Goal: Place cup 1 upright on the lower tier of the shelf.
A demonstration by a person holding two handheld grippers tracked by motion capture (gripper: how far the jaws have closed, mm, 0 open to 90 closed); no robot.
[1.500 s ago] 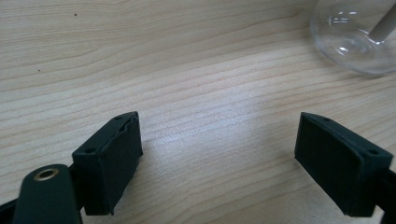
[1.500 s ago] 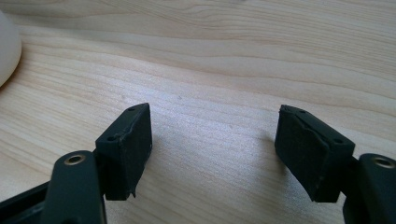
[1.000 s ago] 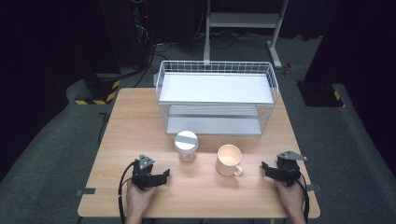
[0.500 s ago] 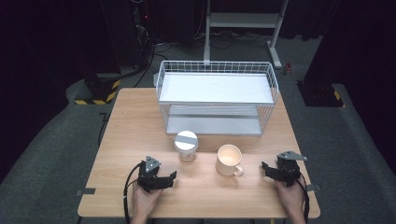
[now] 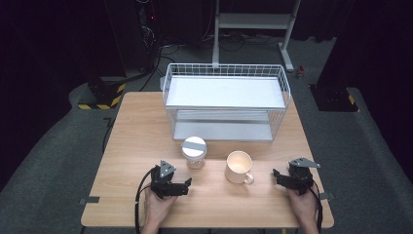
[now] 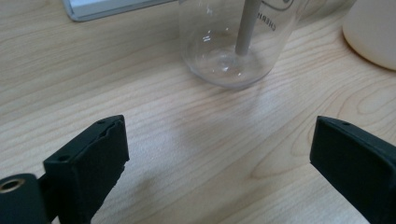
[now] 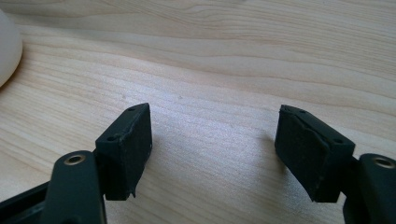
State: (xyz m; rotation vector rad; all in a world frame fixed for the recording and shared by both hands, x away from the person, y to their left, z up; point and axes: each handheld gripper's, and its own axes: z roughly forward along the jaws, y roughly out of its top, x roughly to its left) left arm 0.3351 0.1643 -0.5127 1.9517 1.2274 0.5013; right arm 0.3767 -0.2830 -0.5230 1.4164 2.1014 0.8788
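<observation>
Matt pale wood-grain worktop (image 5: 136,131) — clear glossy glass jar (image 6: 233,42), smooth cream ceramic mug (image 5: 238,167), white coated wire basket (image 5: 226,105), matt black rubbery gripper pads (image 7: 128,144).

Left gripper (image 6: 219,149) low over the wooden table (image 6: 84,70), jaws just opened wide, only bare wood between them. Ahead of the gap stands a clear glass jar (image 6: 233,42), a grey stick (image 6: 246,28) leaning inside it. Right of the jar sits a cream mug (image 6: 373,32), apart from it. Left of the jar, a pale tray edge (image 6: 112,7).
</observation>
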